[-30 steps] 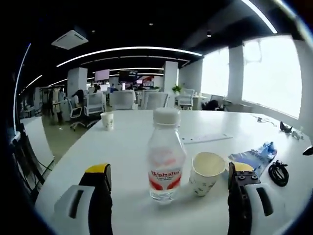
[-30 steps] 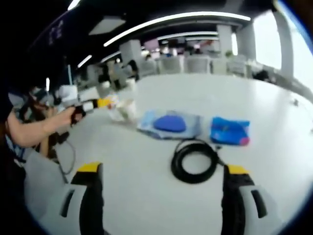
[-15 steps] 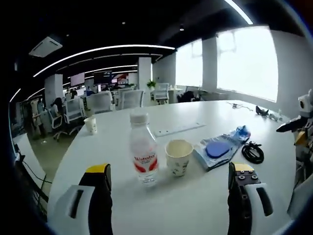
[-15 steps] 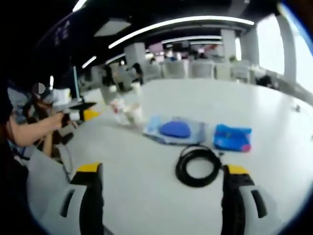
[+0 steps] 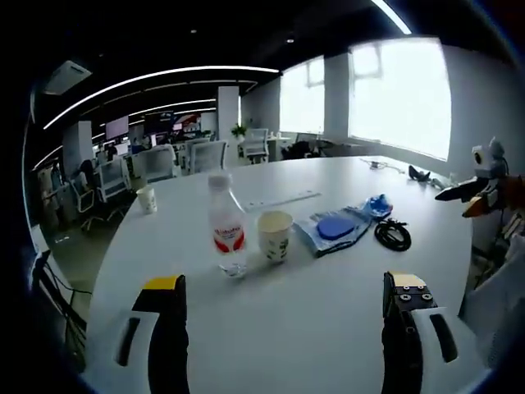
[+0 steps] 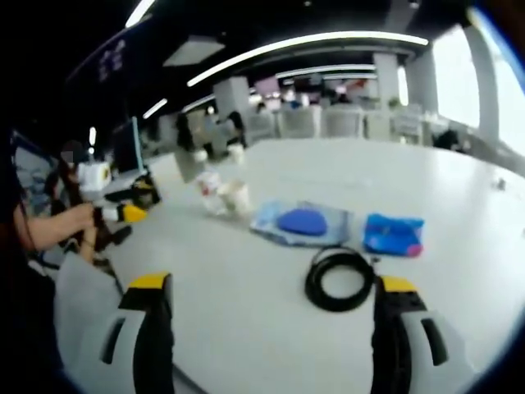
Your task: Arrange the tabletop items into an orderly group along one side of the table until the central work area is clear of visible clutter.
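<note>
Both tools hover spread and empty – left tool (image 5: 283,328), right tool (image 6: 267,328) – near the white worktop's (image 5: 312,304) edge. Farther off runs a row: water bottle (image 5: 227,228), paper cup (image 5: 275,236), blue pouch (image 5: 335,230), coiled cable (image 5: 393,234). A hurried nudge could topple the tall bottle, or snag the cable.

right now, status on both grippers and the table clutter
Left gripper open, empty. Right gripper open, empty. Water bottle, paper cup, blue pouch, cable coil in a row mid-table, untouched. Nothing blocking either approach.
</note>
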The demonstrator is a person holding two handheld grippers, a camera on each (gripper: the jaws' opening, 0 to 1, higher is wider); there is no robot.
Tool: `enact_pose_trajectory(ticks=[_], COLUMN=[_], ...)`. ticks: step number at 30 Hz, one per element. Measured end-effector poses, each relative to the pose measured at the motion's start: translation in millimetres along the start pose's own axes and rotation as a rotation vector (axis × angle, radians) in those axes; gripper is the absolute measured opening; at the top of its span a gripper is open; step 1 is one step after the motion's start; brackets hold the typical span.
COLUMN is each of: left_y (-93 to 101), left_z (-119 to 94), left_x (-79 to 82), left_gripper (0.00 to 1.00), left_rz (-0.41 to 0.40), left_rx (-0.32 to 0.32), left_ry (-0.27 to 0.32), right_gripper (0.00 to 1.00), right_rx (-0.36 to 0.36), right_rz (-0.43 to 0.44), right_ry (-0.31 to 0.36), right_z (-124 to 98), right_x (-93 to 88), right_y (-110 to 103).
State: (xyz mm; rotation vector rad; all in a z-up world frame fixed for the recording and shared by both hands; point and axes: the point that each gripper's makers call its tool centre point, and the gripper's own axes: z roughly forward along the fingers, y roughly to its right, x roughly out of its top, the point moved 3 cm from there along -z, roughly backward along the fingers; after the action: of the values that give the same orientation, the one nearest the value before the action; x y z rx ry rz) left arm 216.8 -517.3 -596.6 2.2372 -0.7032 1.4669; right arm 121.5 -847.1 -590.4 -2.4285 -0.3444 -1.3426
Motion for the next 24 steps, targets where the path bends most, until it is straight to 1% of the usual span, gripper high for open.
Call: enact_pose_trajectory(ticks=[4, 6, 10, 12, 14, 19, 24], left_y=[6.1, 8.3, 12.3, 17.6, 21.1, 29.0, 31.6], left_z=[-7.0, -9.6, -15.0, -18.2, -19.6, -26.8, -33.0], left_x=[-1.4, -2.2, -3.7, -7.4, -12.6, -17.6, -21.4], left_gripper=[1.0, 1.0, 1.0, 1.0, 1.0, 1.0, 1.0], left_rz=[-0.008, -0.005, -0.008, -0.012, -0.015, -0.022, -0.02], left_rx=[-0.003, -0.005, 0.001, -0.006, -0.01, -0.019, -0.013], left_ry=[-0.002, -0.014, -0.018, -0.022, -0.039, -0.05, -0.057], right_gripper=[1.0, 1.0, 1.0, 1.0, 1.0, 1.0, 1.0], right_rx=[-0.008, -0.014, -0.031, -0.045, -0.048, -0.052, -0.053], right_rz=[-0.01, -0.018, -0.021, -0.035, -0.044, -0.028, -0.015], right_ry=[-0.005, -0.013, -0.029, -0.034, -0.036, -0.019, -0.025], right_z=[-5.4, -8.6, -15.6, -19.7, -22.9, -29.4, -32.6], right_x=[-2.9, -5.7, -11.8, -14.9, -17.7, -23.5, -30.5], right_y=[-1.9, -1.5, 0.1, 1.1, 0.6, -1.0, -5.2])
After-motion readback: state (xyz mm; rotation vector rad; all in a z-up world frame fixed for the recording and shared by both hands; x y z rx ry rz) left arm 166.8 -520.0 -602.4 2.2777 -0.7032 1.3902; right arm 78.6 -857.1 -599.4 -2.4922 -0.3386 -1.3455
